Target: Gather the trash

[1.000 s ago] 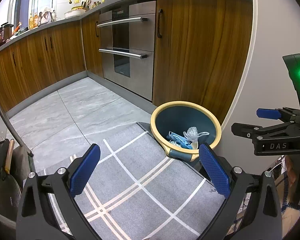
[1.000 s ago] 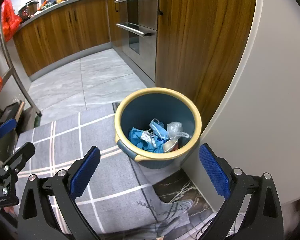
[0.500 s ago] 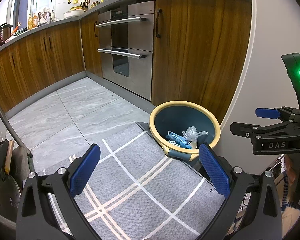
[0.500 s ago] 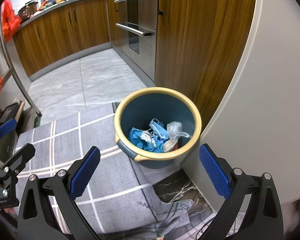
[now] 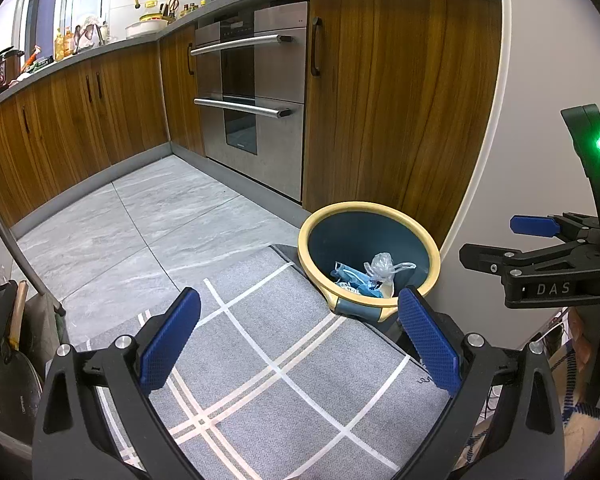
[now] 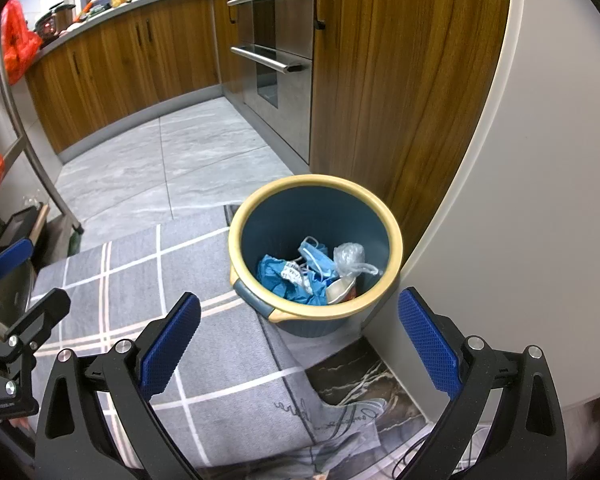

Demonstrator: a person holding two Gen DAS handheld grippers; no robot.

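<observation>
Trash (image 6: 300, 274) lay at the bottom of a round bin (image 6: 394, 236): crumpled blue paper or glove material, a pale-blue face mask with thin ear loops, a knotted clear plastic bag, and what looked like a white cup; the small pieces could not be told apart with certainty. The bin was ribbed blue plastic with a smooth cream rim and a small lug handle. It stood on the floor at the far right corner of the mat (image 6: 132, 280), close against a wood-grain cabinet end (image 6: 400, 80) and a pale rounded wall.

The mat was grey woven fabric with white grid lines; its near right corner was rucked over a dark marbled sheet. Beyond it lay grey stone-look tiles.

Right gripper (image 6: 300, 344): jaws wide apart, empty, hovering above the bin's near rim. Left gripper (image 5: 298, 340): jaws wide apart, empty, over the mat, with the bin just ahead to its right.

Judgement: the approach step was in hand and nothing was grasped. The next move likely called for lowering into the bin mouth for the soft items, or taking the rim; thin film and mask loops could slip from the pads.
</observation>
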